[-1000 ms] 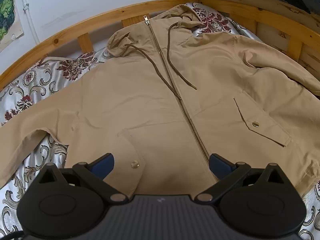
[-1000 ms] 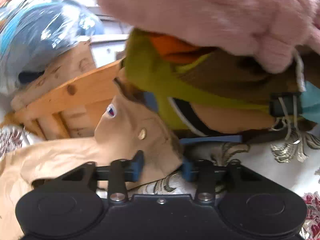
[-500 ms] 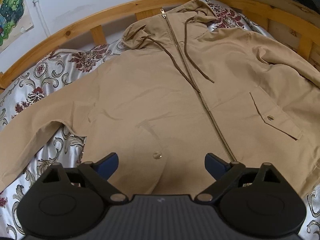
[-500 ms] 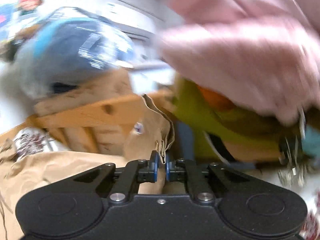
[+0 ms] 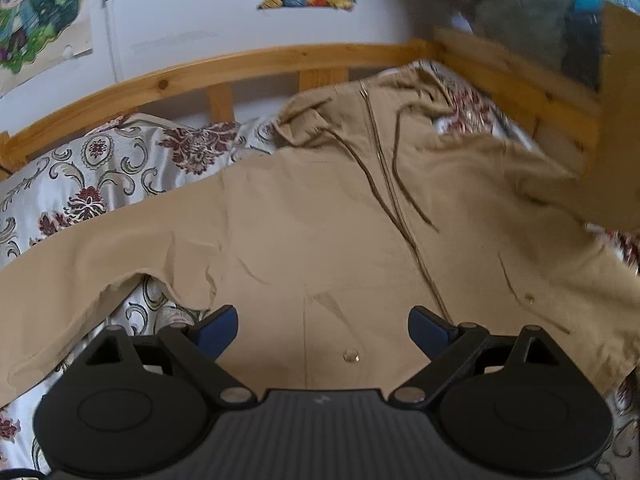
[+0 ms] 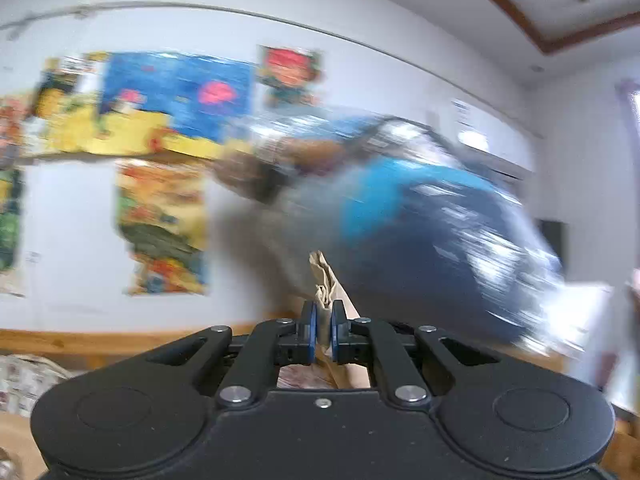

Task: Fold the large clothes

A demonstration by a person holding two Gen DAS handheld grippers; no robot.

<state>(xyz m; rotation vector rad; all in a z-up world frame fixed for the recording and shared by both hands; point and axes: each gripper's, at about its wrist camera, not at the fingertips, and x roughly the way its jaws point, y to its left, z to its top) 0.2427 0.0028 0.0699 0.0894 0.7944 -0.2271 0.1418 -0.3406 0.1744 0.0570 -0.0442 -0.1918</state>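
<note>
A tan hooded jacket lies face up on the bed, zipped, drawstrings trailing down its front, its left sleeve stretched out to the left. My left gripper is open and empty, hovering above the jacket's lower front near a pocket snap. In the left wrist view the jacket's right sleeve hangs lifted at the far right. My right gripper is shut on a bunched end of that tan sleeve, held high and facing the wall. This view is blurred.
The bed has a patterned silver and maroon cover and a wooden rail along the wall. Posters hang on the white wall. A plastic-wrapped blue bundle sits at the bed's right end.
My right gripper closed on the sleeve end and lifted it up, swinging toward the wall. My left gripper stayed open and shifted left over the jacket's hem area.
</note>
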